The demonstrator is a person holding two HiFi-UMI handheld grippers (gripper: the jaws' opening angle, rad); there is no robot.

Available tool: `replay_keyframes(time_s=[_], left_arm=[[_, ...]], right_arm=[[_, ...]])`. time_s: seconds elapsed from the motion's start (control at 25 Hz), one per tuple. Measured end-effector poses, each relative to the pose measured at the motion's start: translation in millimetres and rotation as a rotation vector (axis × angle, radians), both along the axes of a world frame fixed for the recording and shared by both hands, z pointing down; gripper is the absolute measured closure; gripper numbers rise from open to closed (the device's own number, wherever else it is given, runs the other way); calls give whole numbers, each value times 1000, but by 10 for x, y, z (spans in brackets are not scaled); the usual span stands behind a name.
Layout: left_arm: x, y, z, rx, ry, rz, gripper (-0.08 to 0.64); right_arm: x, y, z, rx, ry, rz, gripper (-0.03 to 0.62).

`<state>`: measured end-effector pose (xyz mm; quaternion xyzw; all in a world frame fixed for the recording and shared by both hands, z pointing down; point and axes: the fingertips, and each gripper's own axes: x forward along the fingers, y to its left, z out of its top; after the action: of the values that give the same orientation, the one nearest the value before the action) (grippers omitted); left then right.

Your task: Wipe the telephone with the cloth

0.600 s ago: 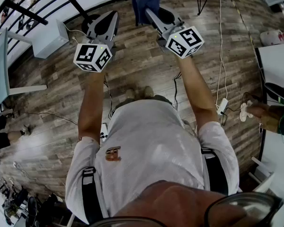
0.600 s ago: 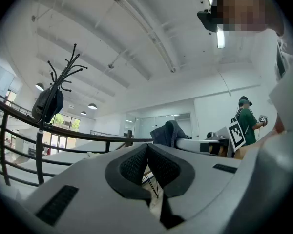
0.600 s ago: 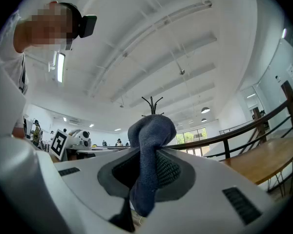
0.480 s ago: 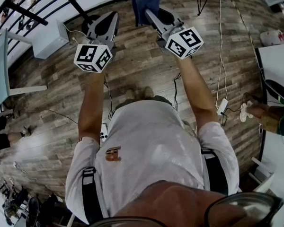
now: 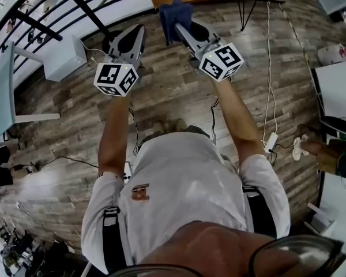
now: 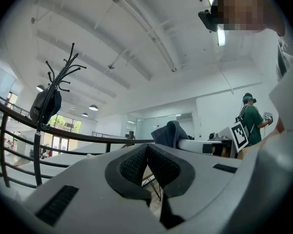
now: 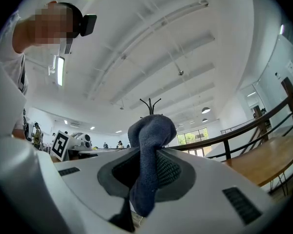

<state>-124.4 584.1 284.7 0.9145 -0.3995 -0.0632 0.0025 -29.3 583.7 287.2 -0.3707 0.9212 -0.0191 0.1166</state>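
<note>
Some of the cloth (image 7: 151, 128) hides between the right gripper's (image 7: 149, 154) clamped jaws.

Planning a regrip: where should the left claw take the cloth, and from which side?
Probably the bunched wad of the cloth that bulges past the tips of the right claw; its tail is pinched between those jaws. Come in from the left, across the wad. The left claw is shut and empty, so open it first.
</note>
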Motion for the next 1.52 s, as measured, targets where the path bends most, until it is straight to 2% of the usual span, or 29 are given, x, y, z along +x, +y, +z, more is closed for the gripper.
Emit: replay_keyframes(time_s=[0.4,0.64,1.08,1.52], left_arm=[[510,-339,-46,15,-17,-48,541],[847,-593,6,11,-29,-47,541],[748,-1417,108,17,-15,-34,541],[285,-3246,150,24,-5,-29,541]], right_arm=[[599,-328,-61,28,-1,-29,512],[926,-616,-50,28,-4,-24,512],[837,-1413,44,14,4,-7,512],[339,-3183,67,2,45,0,512]])
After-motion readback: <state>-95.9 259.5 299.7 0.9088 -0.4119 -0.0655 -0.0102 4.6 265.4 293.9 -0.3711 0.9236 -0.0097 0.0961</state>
